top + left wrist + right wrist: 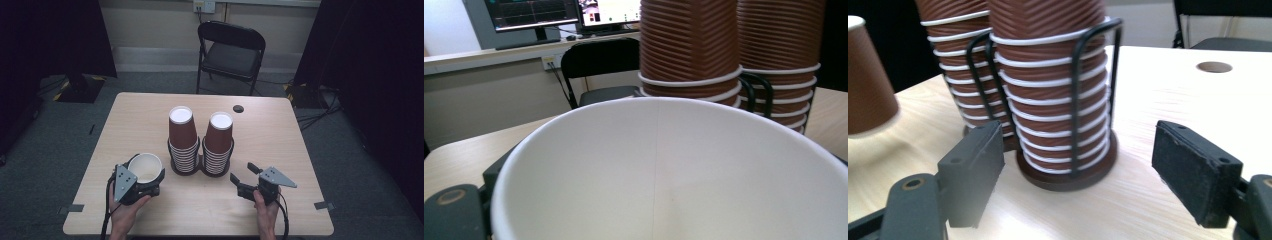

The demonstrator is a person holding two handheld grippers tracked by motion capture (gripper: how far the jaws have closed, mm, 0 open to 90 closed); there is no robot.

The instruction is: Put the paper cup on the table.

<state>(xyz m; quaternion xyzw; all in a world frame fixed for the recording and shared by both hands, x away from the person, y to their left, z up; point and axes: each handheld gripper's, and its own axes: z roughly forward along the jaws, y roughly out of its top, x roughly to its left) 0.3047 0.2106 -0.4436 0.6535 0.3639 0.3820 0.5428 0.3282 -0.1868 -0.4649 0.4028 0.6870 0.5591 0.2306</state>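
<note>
A single brown paper cup (145, 167) with a white inside sits upright, mouth up, near the table's front left, gripped by the left gripper (141, 181). Two stacks (181, 140) of upside-down brown ribbed cups stand side by side in black wire holders (1083, 100) at the table's middle.

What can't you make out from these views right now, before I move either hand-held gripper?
- Left hand-held gripper: its jaws, hidden by the cup in the high view and the left gripper view.
- Cup's base and whether it rests on the table: hidden by gripper and rim.
- Tops of both stacks: cut off by the right gripper view's top edge.
- Monitor text: too small.
</note>
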